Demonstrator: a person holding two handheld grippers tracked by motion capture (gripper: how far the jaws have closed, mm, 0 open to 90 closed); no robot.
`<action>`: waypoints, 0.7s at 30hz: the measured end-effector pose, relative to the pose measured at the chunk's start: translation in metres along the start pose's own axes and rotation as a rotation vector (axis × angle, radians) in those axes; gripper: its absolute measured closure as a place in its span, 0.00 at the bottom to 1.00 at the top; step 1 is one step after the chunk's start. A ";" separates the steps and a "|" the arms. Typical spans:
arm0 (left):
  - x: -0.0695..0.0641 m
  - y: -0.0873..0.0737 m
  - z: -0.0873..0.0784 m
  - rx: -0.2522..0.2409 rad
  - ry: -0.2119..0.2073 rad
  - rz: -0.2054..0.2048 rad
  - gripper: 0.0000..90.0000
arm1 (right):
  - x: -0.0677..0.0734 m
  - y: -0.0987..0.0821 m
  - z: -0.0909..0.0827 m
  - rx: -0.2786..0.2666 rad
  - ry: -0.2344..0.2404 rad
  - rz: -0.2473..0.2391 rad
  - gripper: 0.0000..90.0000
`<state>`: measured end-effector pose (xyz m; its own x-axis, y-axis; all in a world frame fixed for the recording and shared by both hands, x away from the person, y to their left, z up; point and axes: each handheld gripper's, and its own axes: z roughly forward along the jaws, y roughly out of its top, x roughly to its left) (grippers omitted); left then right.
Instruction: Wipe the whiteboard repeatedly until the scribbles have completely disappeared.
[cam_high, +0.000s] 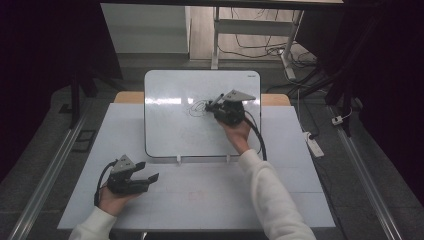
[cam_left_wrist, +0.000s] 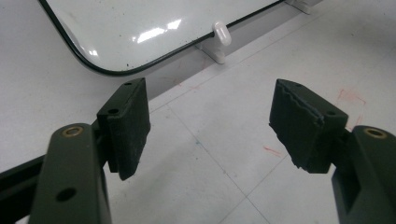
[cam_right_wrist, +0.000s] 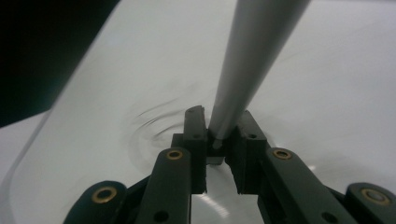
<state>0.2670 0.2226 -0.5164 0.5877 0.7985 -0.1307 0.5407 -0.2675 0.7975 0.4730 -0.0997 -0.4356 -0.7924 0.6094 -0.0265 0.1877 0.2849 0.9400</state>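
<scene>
Gripping the marker (cam_right_wrist: 252, 60) only at its end, the right claw (cam_high: 216, 105) could let it twist, smearing the scribble (cam_high: 197, 107) on the whiteboard (cam_high: 170, 135). The left claw (cam_high: 150, 171) gapes wide and empty over the desk (cam_high: 210, 195).

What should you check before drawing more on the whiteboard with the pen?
1. Pen held: ok. The right gripper is shut on the pen.
2. Pen tip touching the whiteboard: cannot tell; the tip is too small to make out in the high view.
3. Room left to draw: ok. The scribble sits in the upper middle, and the lower half of the board is bare.
4. Other hand out of the way: ok. The left gripper is open, holds nothing and hovers over the table, in front of the board.
5. Board steady: cannot tell. It rests in two small white clips.
</scene>
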 end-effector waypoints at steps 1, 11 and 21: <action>0.000 0.000 0.000 0.000 0.001 0.001 0.32 | 0.005 -0.003 0.001 0.009 0.005 -0.020 0.86; 0.000 0.000 0.000 0.002 0.002 0.002 0.32 | -0.010 -0.001 -0.011 -0.037 -0.066 0.033 0.86; -0.001 0.000 0.000 -0.002 0.003 0.003 0.32 | -0.004 -0.009 -0.013 -0.045 -0.067 0.031 0.86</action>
<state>0.2661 0.2218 -0.5159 0.5875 0.7993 -0.1263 0.5374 -0.2686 0.7994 0.4668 -0.1145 -0.4395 -0.7457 0.6661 -0.0183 0.1844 0.2326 0.9549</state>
